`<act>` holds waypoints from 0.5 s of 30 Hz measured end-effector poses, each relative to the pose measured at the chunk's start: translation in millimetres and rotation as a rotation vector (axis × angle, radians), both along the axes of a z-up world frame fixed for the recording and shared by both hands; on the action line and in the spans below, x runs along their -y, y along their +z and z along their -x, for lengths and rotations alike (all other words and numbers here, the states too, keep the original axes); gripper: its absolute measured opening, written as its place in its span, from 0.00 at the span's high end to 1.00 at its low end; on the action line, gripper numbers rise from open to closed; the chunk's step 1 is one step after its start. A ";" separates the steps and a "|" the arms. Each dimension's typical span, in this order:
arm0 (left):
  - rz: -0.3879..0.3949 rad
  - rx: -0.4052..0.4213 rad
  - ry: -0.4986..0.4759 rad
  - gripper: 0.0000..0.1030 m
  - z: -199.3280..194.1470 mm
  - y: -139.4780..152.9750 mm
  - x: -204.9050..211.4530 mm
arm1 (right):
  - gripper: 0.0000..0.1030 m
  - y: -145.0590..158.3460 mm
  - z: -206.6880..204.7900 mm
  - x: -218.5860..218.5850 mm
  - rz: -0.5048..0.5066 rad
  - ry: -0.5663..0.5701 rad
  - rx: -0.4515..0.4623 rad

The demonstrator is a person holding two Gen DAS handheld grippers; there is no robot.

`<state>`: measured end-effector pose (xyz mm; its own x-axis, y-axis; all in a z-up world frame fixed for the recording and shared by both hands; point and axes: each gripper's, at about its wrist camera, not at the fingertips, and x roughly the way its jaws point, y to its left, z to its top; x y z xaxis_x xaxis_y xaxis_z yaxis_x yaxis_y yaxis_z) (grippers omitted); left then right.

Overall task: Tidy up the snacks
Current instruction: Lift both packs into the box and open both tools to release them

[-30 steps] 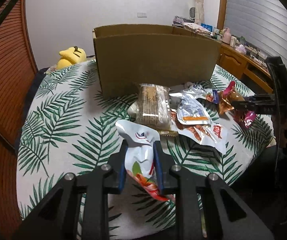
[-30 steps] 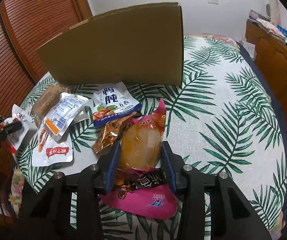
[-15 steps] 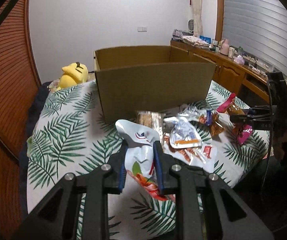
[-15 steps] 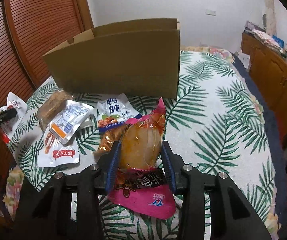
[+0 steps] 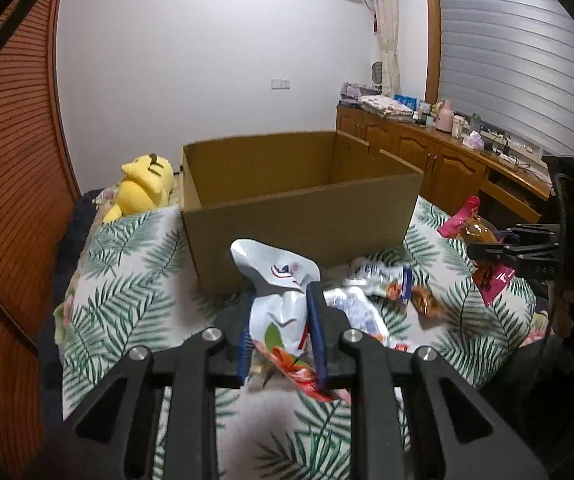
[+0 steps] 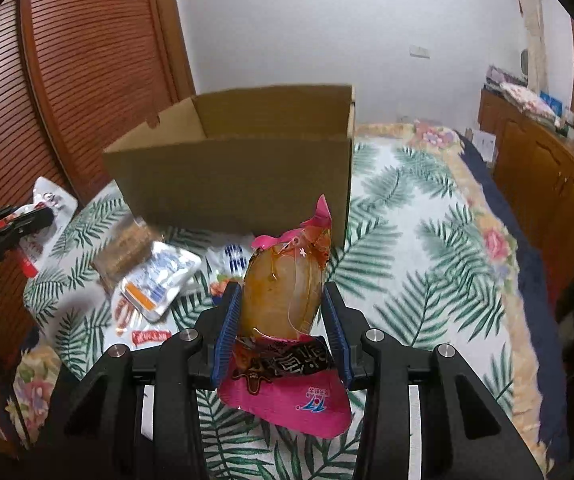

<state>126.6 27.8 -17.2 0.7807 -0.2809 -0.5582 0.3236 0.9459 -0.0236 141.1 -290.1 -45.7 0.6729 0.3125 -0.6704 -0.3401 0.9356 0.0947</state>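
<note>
My left gripper [image 5: 281,316] is shut on a white snack pouch [image 5: 279,300] and holds it above the table, in front of the open cardboard box [image 5: 299,208]. My right gripper [image 6: 283,308] is shut on a pink and orange snack packet [image 6: 287,292], also held in the air in front of the box [image 6: 239,172]. The right gripper with its packet [image 5: 483,248] shows at the right of the left wrist view. The left gripper with its pouch [image 6: 43,208] shows at the left of the right wrist view. Several snack packs [image 6: 159,280] lie on the leaf-print tablecloth [image 6: 419,280].
A yellow plush toy [image 5: 143,184] lies behind the box on the left. A wooden sideboard [image 5: 447,160] with clutter runs along the right wall. A slatted wooden door [image 6: 87,60] stands on the left.
Both grippers have risen with their packets; the box's open inside now shows from above. The loose snacks on the table stay where they were.
</note>
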 end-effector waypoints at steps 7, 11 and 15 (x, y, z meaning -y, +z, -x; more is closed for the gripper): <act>0.021 0.045 -0.014 0.79 -27.2 25.8 7.7 | 0.61 36.5 -8.9 -6.6 0.011 0.027 0.072; 0.032 0.067 -0.026 0.79 -46.7 39.3 11.9 | 0.61 53.3 -18.0 -10.0 0.008 0.040 0.102; 0.039 0.089 -0.031 0.79 -63.2 49.1 14.6 | 0.61 67.7 -29.3 -14.5 0.004 0.057 0.130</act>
<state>189.8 13.3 31.8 0.8173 -0.3256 -0.4753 0.3548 0.9344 -0.0300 170.5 -275.6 22.1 0.7356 0.3501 -0.5799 -0.4018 0.9147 0.0425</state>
